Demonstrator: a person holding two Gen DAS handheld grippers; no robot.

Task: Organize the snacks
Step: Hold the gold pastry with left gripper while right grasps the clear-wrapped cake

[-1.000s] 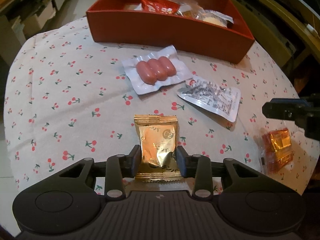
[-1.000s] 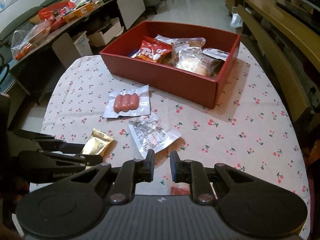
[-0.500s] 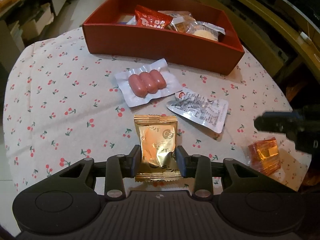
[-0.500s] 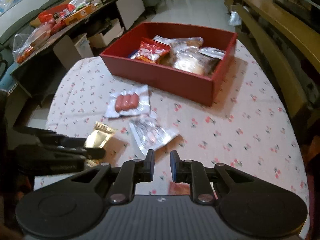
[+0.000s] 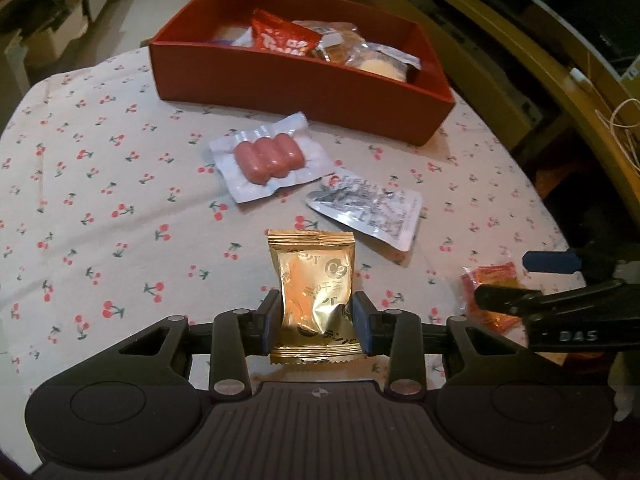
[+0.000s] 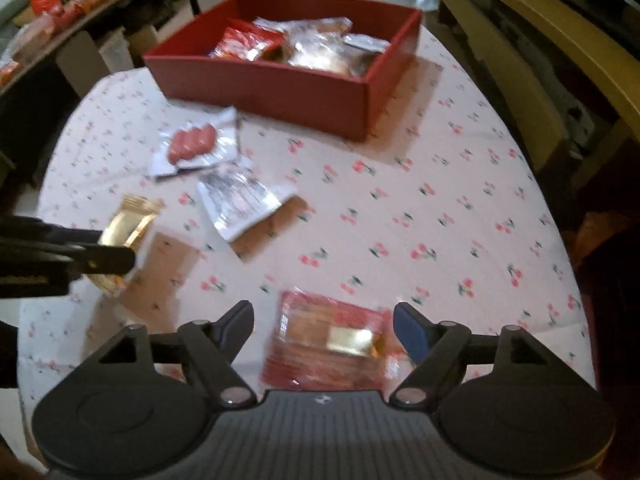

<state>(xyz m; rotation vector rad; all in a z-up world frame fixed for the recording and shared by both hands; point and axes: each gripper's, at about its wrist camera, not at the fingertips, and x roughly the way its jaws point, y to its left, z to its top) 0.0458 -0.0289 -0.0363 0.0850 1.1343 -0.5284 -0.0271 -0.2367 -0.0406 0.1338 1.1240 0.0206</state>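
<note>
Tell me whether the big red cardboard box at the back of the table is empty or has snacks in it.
Partly filled: the red cardboard box holds a red crinkly packet and clear-wrapped pastries, with bare floor showing at one end.

The gold sachet (image 5: 316,292) is glossy, crinkled foil. The sausage pack (image 5: 270,158) is smooth, shiny clear plastic, and the silver pouch (image 5: 366,210) beside it gleams like printed film. The near orange pack (image 6: 330,342) is glossy plastic too. The tablecloth (image 5: 100,208) is matt cloth with a cherry print; the red box (image 5: 288,84) looks like matt card.
</note>
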